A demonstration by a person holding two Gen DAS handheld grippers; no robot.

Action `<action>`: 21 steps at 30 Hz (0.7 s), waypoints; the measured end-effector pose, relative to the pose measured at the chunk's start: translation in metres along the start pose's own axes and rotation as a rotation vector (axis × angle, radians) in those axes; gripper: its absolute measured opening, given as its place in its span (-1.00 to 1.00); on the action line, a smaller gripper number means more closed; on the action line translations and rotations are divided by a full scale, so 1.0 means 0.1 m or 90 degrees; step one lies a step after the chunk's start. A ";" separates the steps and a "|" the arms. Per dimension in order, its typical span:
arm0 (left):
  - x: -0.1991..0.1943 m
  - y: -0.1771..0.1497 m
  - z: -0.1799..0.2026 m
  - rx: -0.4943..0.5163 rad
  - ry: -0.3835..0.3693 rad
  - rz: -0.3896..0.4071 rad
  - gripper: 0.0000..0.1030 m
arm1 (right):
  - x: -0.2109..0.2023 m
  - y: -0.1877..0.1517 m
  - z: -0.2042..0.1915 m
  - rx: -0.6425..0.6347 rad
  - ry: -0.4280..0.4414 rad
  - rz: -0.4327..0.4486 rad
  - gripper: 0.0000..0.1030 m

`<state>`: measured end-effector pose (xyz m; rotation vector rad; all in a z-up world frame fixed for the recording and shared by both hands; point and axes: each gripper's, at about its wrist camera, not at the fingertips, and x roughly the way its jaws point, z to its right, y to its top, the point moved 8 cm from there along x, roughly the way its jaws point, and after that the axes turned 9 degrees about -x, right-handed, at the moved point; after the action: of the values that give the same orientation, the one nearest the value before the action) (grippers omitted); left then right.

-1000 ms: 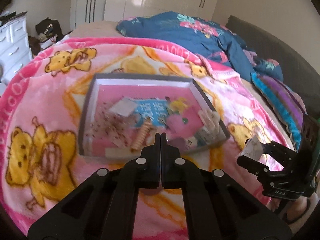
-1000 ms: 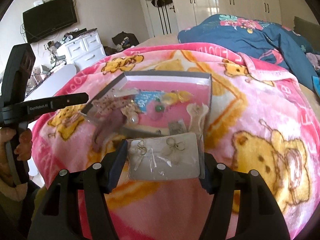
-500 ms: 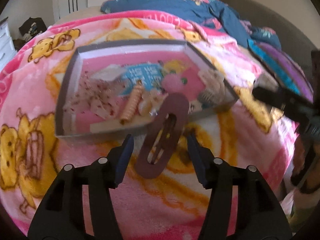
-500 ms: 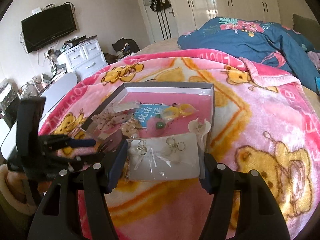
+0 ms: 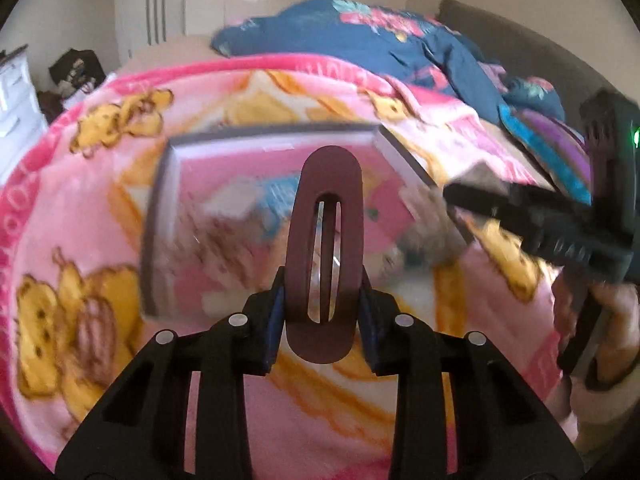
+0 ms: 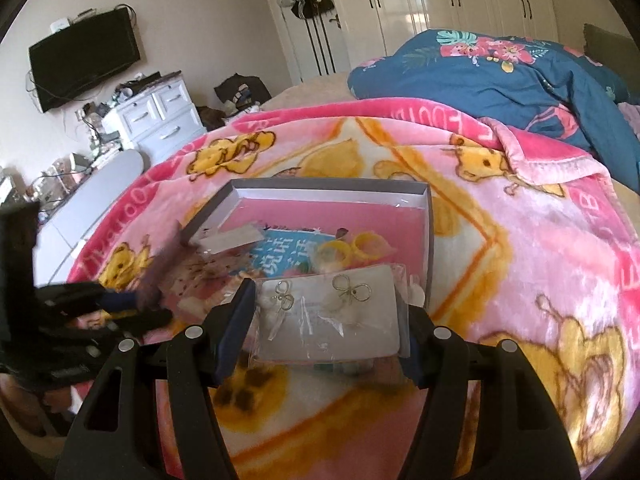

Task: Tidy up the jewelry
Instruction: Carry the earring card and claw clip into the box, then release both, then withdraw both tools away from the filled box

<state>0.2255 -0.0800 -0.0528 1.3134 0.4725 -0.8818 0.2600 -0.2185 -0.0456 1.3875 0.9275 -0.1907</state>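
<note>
My left gripper [image 5: 322, 312] is shut on a dark maroon oval hair clip [image 5: 326, 248], held upright above the blanket in front of the grey tray [image 5: 158, 216]. My right gripper [image 6: 326, 320] is shut on a clear packet with an earring card [image 6: 328, 316] bearing two bow-shaped gold earrings, held just before the tray's near edge [image 6: 431, 240]. The tray holds several jewelry items, a blue card [image 6: 280, 258] and yellow rings [image 6: 352, 250]. The right gripper shows at the right of the left wrist view [image 5: 520, 212]; the left gripper and clip appear blurred at the left of the right wrist view [image 6: 132, 296].
The tray lies on a pink bear-print blanket [image 6: 520, 264] on a bed. A blue floral duvet [image 6: 500, 72] is bunched behind it. A white dresser [image 6: 156, 116] and a wall TV [image 6: 84, 60] stand to the left; wardrobes line the far wall.
My left gripper opened from shut and empty, then closed on the maroon hair clip, which now stands upright between its fingers. My right gripper kept holding the earring card and moved slightly toward the tray.
</note>
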 end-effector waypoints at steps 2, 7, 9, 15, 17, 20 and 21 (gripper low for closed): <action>0.07 0.11 -0.10 -0.019 0.018 0.007 -0.53 | 0.10 0.02 0.00 0.001 -0.005 -0.009 0.24; 0.22 0.28 -0.28 -0.057 0.044 0.026 -0.53 | 0.23 0.02 0.06 0.024 -0.027 -0.017 0.51; 0.25 0.30 -0.36 -0.070 0.053 0.029 -0.56 | 0.22 0.01 0.06 0.028 -0.031 -0.014 0.61; 0.25 0.30 -0.46 -0.092 0.062 0.030 -0.45 | 0.13 -0.11 0.02 0.028 -0.036 -0.015 0.70; 0.22 0.31 -0.45 -0.088 0.064 0.032 -0.37 | 0.06 -0.16 -0.01 0.029 -0.038 -0.010 0.77; 0.13 0.31 -0.41 -0.086 0.060 0.039 -0.26 | -0.07 -0.21 -0.05 0.029 -0.040 -0.001 0.83; 0.09 0.30 -0.39 -0.085 0.059 0.042 -0.18 | -0.11 -0.22 -0.06 0.028 -0.042 0.001 0.84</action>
<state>0.2613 -0.0448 -0.0492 1.2434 0.5481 -0.7245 0.2362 -0.2224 -0.0541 1.4138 0.8712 -0.2551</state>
